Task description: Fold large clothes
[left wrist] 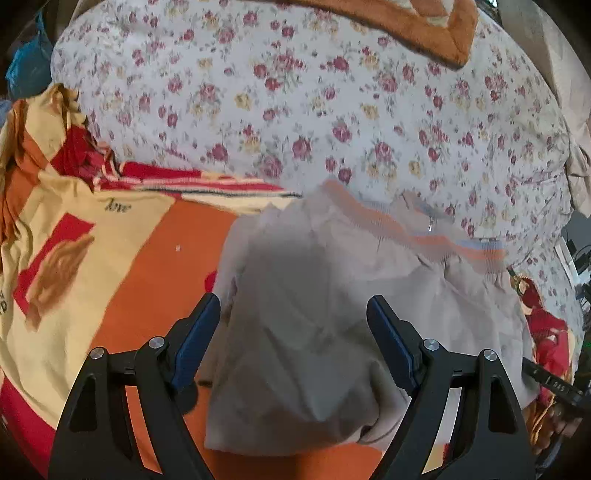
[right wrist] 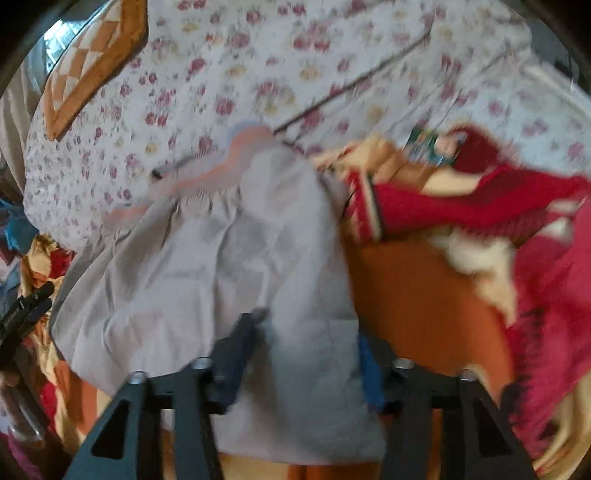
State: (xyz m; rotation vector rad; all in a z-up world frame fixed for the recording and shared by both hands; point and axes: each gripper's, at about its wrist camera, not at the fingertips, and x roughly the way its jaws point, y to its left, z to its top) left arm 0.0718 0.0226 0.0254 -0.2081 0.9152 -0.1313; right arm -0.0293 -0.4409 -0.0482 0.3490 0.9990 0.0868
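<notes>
A pale grey jacket (left wrist: 332,258) with an orange-and-blue striped ribbed hem and a zip lies crumpled on an orange, cream and red blanket (left wrist: 147,266). My left gripper (left wrist: 293,301) hovers over the jacket's near part, open wide, with nothing pinched between its blue pads. In the blurred right wrist view the same jacket (right wrist: 221,258) spreads from the middle to the lower left. My right gripper (right wrist: 306,328) stands with its jaws apart, and grey cloth lies between them and hides the inner faces of the fingers. The left gripper's black tips (right wrist: 26,310) show at the left edge.
A white quilt with red roses (left wrist: 295,92) (right wrist: 258,74) covers the far side. An orange checked cushion (left wrist: 424,26) (right wrist: 92,62) lies on it. Red striped knitwear (left wrist: 184,179) (right wrist: 461,206) is heaped beside the jacket. A dark cord (right wrist: 351,81) crosses the quilt.
</notes>
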